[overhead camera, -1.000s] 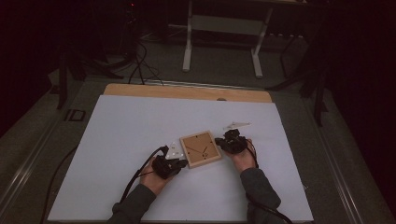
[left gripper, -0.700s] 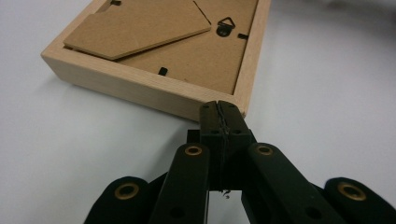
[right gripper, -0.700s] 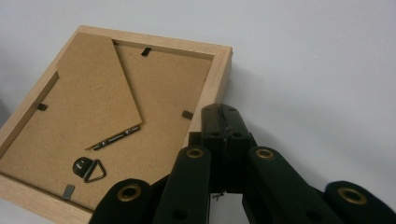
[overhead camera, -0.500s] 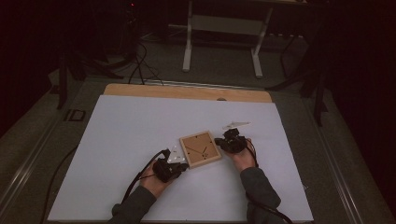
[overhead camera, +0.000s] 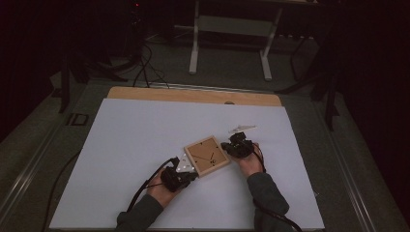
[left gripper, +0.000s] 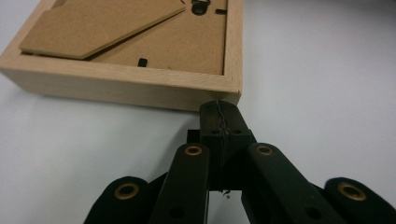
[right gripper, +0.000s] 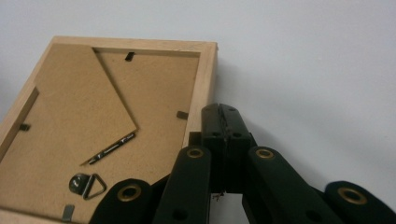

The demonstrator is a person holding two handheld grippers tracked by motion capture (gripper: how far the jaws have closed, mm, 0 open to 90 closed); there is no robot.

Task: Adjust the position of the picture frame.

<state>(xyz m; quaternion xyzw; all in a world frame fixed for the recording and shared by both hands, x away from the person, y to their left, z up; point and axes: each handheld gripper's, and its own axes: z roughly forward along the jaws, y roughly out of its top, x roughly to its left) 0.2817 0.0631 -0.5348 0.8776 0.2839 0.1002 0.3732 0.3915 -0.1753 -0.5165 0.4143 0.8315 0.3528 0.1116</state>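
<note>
Closed right gripper (right gripper: 223,112) beside picture frame (right gripper: 205,74)

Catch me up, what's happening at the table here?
A person works with a gripper in each hand on a wooden picture frame that lies face down on the white table, its brown backing board and stand facing up. The left gripper has its jaws shut, with the tips at the frame's near corner. The right gripper is also shut, its tips against the frame's side rail. Neither grips the frame; they bracket it from opposite sides.
</note>
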